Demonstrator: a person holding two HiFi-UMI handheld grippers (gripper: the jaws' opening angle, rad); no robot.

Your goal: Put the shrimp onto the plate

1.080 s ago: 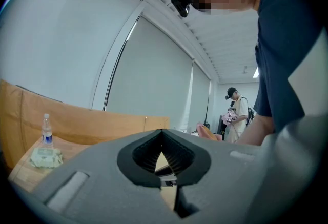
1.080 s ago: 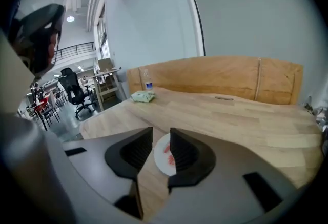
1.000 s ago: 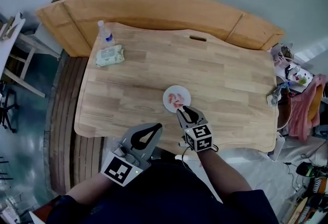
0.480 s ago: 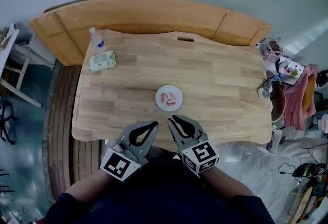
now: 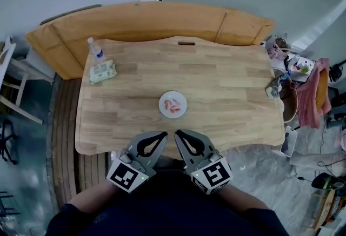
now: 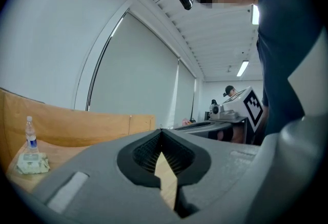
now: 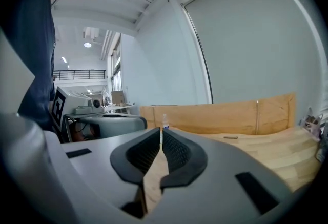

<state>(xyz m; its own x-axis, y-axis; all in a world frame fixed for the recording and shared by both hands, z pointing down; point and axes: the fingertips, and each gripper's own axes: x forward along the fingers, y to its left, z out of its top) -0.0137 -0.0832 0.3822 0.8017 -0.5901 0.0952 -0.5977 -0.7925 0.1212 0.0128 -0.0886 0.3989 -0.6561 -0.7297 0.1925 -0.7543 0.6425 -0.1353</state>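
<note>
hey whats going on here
A person holds a tool in each hand at the near edge of a wooden table. The shrimp lie on the small white plate mid-table, so the job looks done. The left tool is shut and empty. The right tool has just been closing its jaws, now all but together with nothing between them. Neither touches the plate.

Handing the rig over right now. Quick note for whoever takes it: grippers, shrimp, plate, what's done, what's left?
Left gripper: fingers shut, empty, held at the near edge of the table.
Right gripper: fingers have just been closing, all but shut now, nothing between them; it sits beside the left one.
Shrimp: lying on the white plate, mid-table, beyond both grippers.
Done: shrimp is on the plate.
Left: nothing visible for this task.
</note>
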